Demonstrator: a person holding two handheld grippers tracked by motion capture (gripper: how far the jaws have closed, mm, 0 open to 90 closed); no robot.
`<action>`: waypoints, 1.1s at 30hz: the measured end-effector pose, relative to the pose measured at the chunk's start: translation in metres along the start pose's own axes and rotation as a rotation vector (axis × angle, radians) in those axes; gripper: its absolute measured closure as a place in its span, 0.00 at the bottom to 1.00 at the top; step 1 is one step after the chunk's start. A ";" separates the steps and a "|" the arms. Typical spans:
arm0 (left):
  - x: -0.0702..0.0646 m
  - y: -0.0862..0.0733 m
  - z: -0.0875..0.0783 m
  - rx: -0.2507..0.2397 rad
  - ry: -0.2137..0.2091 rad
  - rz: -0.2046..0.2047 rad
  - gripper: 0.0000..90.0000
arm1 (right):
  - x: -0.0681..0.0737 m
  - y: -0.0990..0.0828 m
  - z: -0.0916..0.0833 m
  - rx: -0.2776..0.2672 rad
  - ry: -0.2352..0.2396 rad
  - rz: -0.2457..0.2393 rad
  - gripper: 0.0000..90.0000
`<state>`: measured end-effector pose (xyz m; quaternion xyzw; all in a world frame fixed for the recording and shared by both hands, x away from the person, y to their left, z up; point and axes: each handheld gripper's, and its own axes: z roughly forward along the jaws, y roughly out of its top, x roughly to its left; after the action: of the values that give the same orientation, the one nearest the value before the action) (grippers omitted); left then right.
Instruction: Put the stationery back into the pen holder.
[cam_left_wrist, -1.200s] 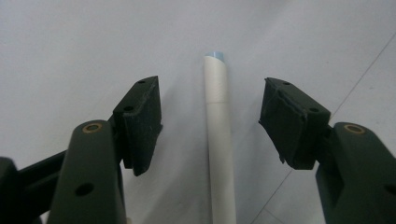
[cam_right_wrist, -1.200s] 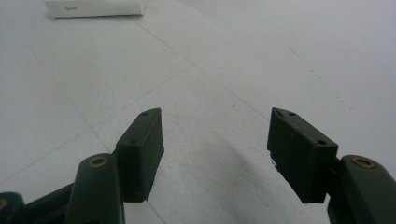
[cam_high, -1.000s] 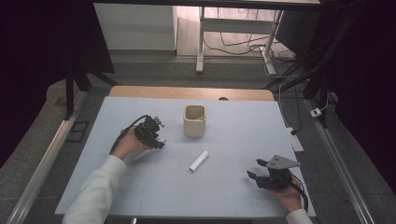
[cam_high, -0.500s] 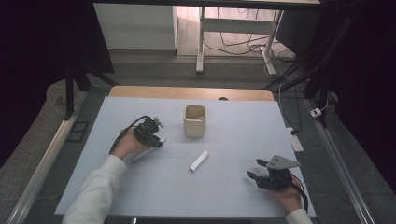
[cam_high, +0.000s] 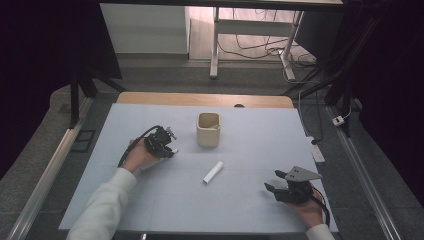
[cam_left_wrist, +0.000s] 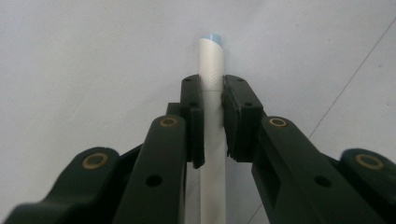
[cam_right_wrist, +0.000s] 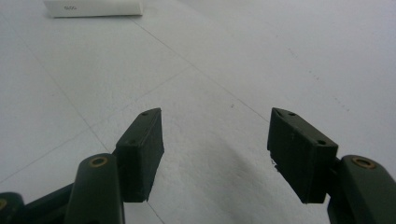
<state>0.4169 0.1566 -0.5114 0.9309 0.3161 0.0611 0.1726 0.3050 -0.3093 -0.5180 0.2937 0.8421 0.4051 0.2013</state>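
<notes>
Pale blue-grey sheeting covered the table, faint grid lines running across it. Toward the left, the left gripper, a black two-jaw tool with a cable looping back over the person's hand, lay low over the sheet with a white sleeve behind it. In the left gripper view, its jaws had just been closing and now stood pressed on a slim white cylindrical stick with a light blue tip; the pads clamped it from both sides partway along its length, the blue end jutting out past them and the rest running back between the jaw arms. The stick lay close to the sheet; whether it touched it could not be told.

Just to the right and a little farther back stood a small cream square-sided cup, upright and open at the top, near the left gripper but apart from it. Nearer the person, about midway between the two tools, a short white tube-like piece lay flat and slanted on the sheet.

At the far right, the right gripper, black with a grey three-cornered plate on top, rested near the front edge. Its jaws stood wide apart with nothing between them, bare sheet showing in the gap in the right gripper view.
</notes>
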 end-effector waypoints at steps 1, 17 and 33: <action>0.001 0.000 0.000 -0.003 -0.003 0.000 0.87 | 0.000 0.000 0.000 -0.001 0.000 0.000 0.39; -0.002 -0.004 -0.018 -0.086 0.012 -0.009 0.87 | 0.000 0.000 0.000 0.005 0.002 0.005 0.39; -0.011 -0.002 -0.044 -0.198 0.009 0.000 0.87 | 0.000 0.000 0.000 0.005 0.001 0.004 0.39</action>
<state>0.3972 0.1640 -0.4713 0.9090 0.3091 0.0964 0.2625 0.3053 -0.3093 -0.5184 0.2956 0.8426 0.4037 0.1993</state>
